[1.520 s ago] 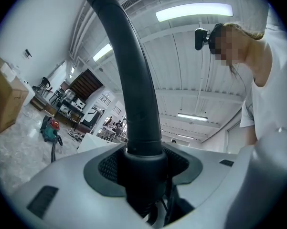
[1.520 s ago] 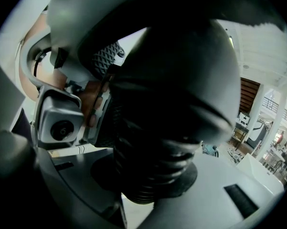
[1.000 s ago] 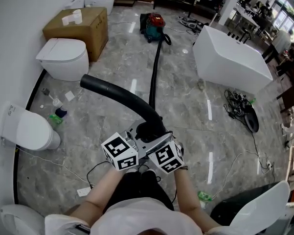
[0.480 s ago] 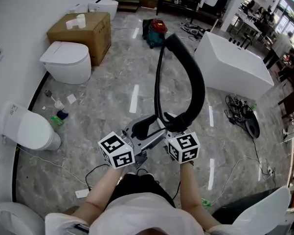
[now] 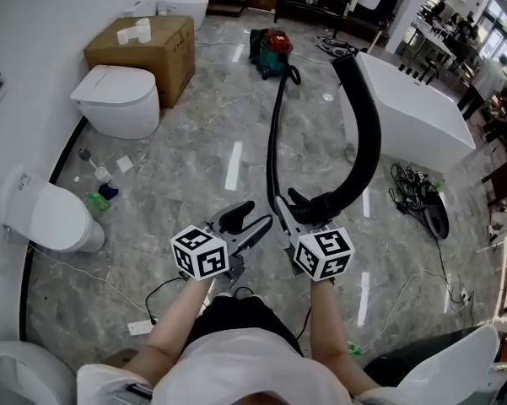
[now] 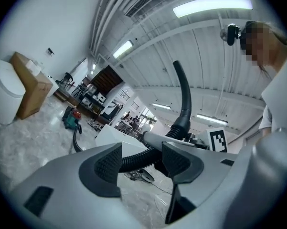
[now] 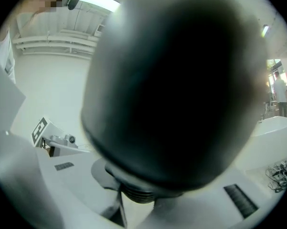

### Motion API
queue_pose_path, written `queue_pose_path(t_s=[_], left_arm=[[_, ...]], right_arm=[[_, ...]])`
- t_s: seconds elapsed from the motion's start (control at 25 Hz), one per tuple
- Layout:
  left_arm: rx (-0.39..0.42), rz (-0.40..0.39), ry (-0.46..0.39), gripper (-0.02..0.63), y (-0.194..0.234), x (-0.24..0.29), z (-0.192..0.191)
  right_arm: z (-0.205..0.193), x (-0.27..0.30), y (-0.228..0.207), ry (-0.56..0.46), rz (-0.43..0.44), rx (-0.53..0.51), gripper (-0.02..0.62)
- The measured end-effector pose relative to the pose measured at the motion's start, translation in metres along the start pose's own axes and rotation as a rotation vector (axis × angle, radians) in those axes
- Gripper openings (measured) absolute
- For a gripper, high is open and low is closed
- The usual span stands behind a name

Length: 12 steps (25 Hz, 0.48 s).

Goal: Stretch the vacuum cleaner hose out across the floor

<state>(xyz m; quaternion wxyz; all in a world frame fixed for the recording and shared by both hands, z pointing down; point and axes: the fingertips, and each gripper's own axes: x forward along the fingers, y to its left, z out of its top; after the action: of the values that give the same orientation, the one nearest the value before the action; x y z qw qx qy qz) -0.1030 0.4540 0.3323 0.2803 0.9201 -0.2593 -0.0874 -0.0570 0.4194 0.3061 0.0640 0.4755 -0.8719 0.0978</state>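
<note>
Black hose (image 5: 367, 133), end clamped in right claw (image 5: 308, 209) — left claw (image 5: 246, 224) agape, empty; white rolls (image 5: 135, 30) atop cardboard box (image 5: 156, 53).

Right gripper view: hose (image 7: 172, 89) sits blurred and close, fills the frame, and hides most of the right hand-held gripper (image 7: 137, 197) pads. Head view: marker cube (image 5: 323, 253) covers the grip spot. Toilet (image 5: 13, 376) bottom left and white shell (image 5: 455, 353) bottom right are cut by the edge. Far people (image 5: 499, 99) are too small to tell.
</note>
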Motion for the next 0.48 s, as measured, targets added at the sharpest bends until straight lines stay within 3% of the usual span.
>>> queue_pose_path(t_s=[0.28,0.4,0.48], left_arm=[[-0.275,-0.002,0.039,0.247,0.029,0.013,-0.033],[-0.453,-0.025,-0.001,0.247,0.035,0.023,-0.036],[-0.619,-0.081,-0.039,0.247,0.037,0.031,-0.04]], right_arm=[[0.007,-0.01,-0.002,-0.026,-0.006,0.024,0.132],[0.011,-0.018,-0.007,-0.031,-0.017,0.027,0.132],[0.013,-0.022,-0.01,-0.039,-0.024,0.034,0.132]])
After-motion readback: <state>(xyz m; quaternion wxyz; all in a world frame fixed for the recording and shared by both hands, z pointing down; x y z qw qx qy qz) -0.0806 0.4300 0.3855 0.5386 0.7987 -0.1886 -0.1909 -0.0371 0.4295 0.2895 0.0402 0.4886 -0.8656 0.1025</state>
